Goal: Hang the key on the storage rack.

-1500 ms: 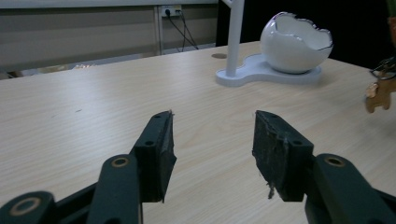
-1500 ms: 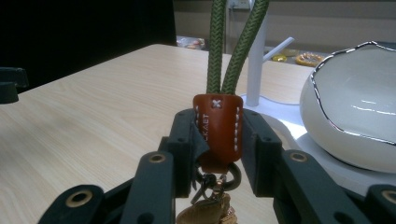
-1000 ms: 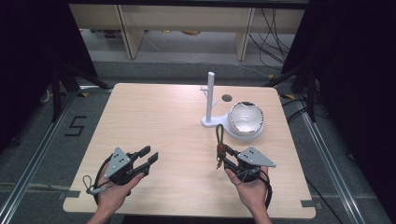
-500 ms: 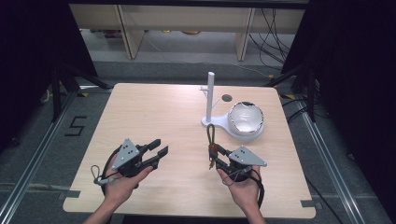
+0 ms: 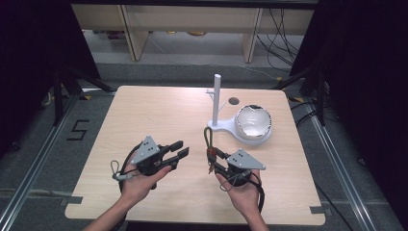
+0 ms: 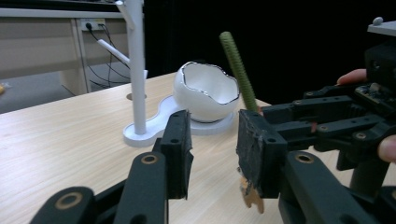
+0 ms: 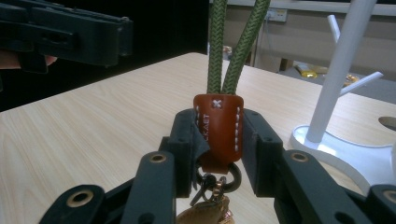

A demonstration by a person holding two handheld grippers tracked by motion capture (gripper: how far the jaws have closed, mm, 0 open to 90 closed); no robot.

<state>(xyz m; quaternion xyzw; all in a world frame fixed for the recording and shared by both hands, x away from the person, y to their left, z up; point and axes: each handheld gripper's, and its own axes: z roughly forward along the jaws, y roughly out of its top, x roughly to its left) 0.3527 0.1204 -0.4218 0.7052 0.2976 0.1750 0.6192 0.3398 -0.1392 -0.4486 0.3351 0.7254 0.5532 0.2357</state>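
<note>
A keychain hangs in my right gripper [image 5: 214,159], whose jaws are shut on its brown leather tab [image 7: 218,130]. The green rope loop [image 7: 233,42] stands up from the tab, also seen at the table's middle [image 5: 208,136]. A metal ring and a tan charm [image 6: 250,198] dangle below the jaws. My left gripper [image 5: 179,148] is open just left of the keychain, its fingertips a short gap from it. In the left gripper view the open jaws [image 6: 212,144] frame the rope [image 6: 238,70], with the right gripper [image 6: 336,121] beyond.
A white peg stand [image 5: 217,101] rises at the back right of the wooden table [image 5: 144,110], with a white eggshell-shaped bowl [image 5: 253,122] on its base. A dark round hole [image 5: 234,101] lies behind it. Dark floor and cables surround the table.
My left gripper has moved right and a little forward, toward the keychain. The right gripper has drifted left with the keychain still in it, so the two now stand close together.
</note>
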